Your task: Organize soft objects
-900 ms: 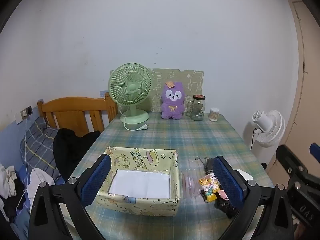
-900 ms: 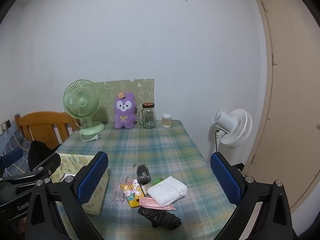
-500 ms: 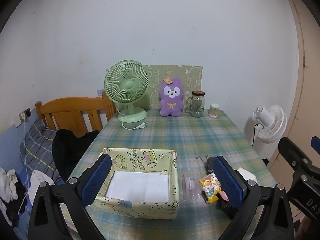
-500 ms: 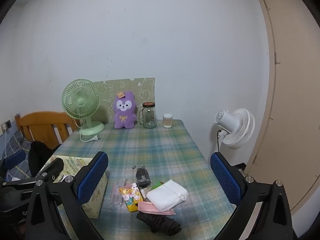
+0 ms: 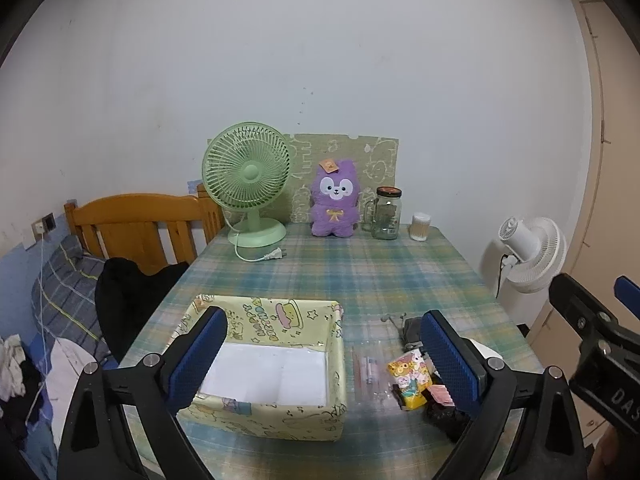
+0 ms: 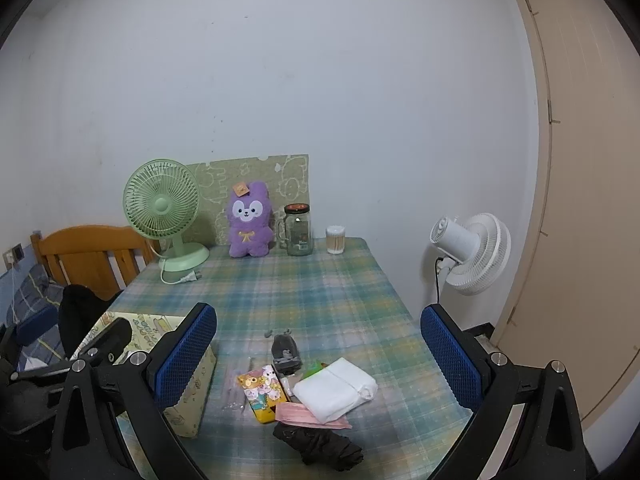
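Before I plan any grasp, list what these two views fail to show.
- Box floor: left wrist view, the near-left corner sits behind the left claw's pad.
- White folded cloth: left wrist view, mostly behind the other pad; clear in the right wrist view.
- Clear packet: contents too small in both views.
- Dark bundle: identity unclear.

Readable lettering from my two wrist cameras

I am seeing only "DAS" showing on the right gripper [image 5: 600,344] body; the box [image 5: 280,316] print is staying illegible.
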`<state>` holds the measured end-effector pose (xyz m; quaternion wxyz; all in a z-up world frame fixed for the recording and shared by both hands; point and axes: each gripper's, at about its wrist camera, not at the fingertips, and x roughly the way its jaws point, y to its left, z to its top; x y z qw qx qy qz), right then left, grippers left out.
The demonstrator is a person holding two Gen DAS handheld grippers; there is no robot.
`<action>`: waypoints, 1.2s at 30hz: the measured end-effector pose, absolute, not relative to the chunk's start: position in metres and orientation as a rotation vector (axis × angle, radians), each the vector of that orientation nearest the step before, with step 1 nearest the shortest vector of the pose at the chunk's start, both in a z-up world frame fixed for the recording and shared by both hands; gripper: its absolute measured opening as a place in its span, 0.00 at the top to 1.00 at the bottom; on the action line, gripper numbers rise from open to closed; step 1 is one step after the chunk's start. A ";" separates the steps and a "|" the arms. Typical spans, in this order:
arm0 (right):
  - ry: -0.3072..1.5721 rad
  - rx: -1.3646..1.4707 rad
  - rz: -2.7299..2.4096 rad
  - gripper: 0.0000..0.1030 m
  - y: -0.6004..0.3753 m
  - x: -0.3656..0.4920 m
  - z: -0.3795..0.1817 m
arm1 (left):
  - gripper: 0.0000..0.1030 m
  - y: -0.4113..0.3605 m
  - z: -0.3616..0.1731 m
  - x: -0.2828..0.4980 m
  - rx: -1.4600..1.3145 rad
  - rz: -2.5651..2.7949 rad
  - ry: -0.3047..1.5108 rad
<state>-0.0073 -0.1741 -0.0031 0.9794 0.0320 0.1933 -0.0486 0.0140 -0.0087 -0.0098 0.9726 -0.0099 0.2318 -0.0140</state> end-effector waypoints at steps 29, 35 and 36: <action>0.416 0.068 -0.059 0.00 -0.165 -0.010 -0.002 | 0.07 -0.023 -0.014 0.006 0.025 -0.044 0.472; 0.407 0.060 -0.054 0.00 -0.165 -0.011 0.000 | 0.07 -0.025 -0.013 0.006 0.020 -0.035 0.466; 0.408 0.062 -0.052 0.00 -0.165 -0.012 0.000 | 0.07 -0.025 -0.013 0.005 0.017 -0.036 0.467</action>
